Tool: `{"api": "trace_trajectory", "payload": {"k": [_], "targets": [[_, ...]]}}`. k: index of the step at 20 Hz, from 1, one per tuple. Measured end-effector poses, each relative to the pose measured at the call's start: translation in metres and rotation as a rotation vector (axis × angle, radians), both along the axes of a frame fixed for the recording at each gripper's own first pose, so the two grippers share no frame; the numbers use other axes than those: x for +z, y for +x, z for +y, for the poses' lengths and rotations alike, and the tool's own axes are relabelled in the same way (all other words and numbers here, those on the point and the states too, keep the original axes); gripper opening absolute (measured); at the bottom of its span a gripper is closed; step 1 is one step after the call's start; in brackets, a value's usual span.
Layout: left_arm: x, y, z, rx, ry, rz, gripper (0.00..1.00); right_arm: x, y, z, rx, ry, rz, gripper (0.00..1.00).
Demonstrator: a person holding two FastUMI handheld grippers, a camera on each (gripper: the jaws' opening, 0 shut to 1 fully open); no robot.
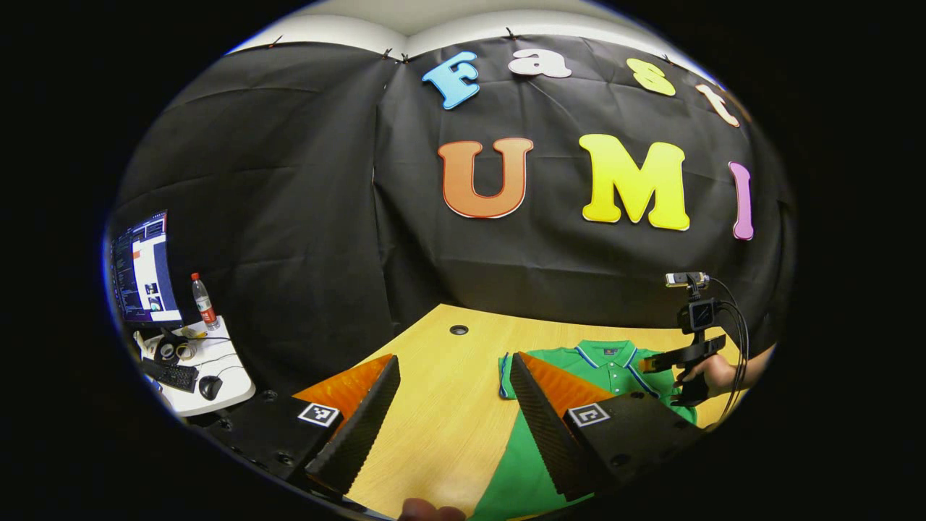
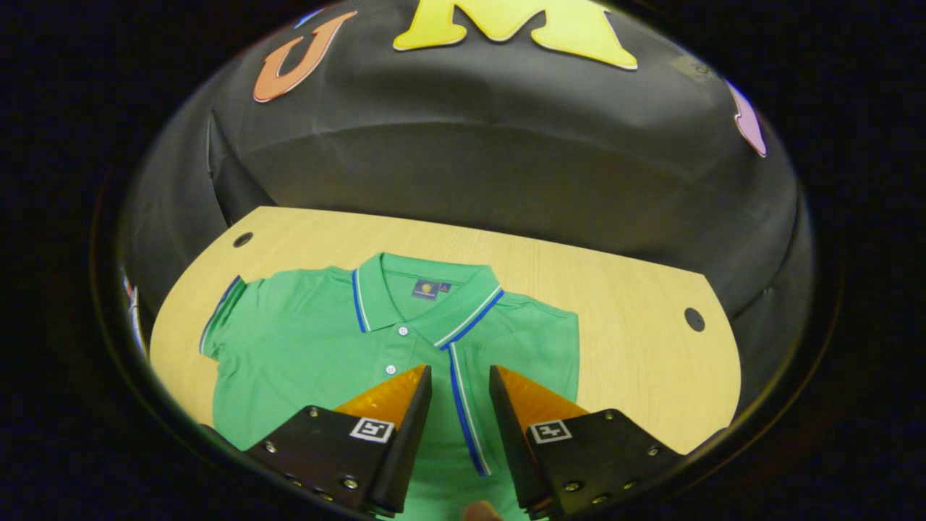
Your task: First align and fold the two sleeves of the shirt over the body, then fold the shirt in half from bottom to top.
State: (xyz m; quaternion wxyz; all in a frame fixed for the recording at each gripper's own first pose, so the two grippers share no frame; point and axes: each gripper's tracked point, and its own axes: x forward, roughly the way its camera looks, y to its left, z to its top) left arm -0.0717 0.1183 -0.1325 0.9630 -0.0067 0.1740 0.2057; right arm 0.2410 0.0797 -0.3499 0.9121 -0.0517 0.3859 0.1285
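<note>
Green polo shirt point(image 2: 311, 340) lies flat on the wooden desk point(image 2: 636, 325), collar toward twelve o'clock, one sleeve spread out at nine o'clock, the three o'clock side already squared off. Right tool point(image 2: 460, 383) hangs over the placket, jaws narrowly parted, gripping nothing. Left tool point(image 1: 454, 376) hovers above the shirt's edge and bare desk, jaws wide, empty.

One shirt, two grippers, one table

Beside the wooden table point(image 2: 636, 304): one monitor point(image 1: 141, 268), one bottle point(image 1: 203, 300), one keyboard point(image 1: 172, 374), one mouse point(image 1: 210, 388). On it: one green shirt point(image 2: 318, 340), under left gripper point(image 1: 454, 376) and right gripper point(image 2: 460, 387).
</note>
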Motion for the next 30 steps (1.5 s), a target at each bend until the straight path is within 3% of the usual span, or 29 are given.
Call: {"api": "trace_trajectory", "payload": {"k": [3,10,15,21,25,30], "targets": [[0.002,0.006,0.002,-0.03,-0.008,-0.009,0.98,0.033,-0.011,0.0,0.019,0.003,-0.049,0.97],[-0.01,0.039,0.003,-0.157,-0.064,-0.021,0.99,0.133,-0.068,-0.017,0.044,-0.023,-0.201,0.95],[-0.047,0.082,0.004,-0.279,-0.159,0.032,0.99,0.194,-0.129,-0.047,0.034,-0.057,-0.291,0.95],[-0.102,0.14,0.003,-0.352,-0.211,0.083,0.99,0.225,-0.2,-0.083,-0.037,-0.061,-0.28,0.95],[-0.145,0.168,0.003,-0.372,-0.259,0.16,0.98,0.236,-0.224,-0.102,-0.115,-0.052,-0.27,0.95],[-0.193,0.198,0.009,-0.372,-0.271,0.228,0.98,0.234,-0.243,-0.11,-0.148,-0.044,-0.23,0.95]]}}
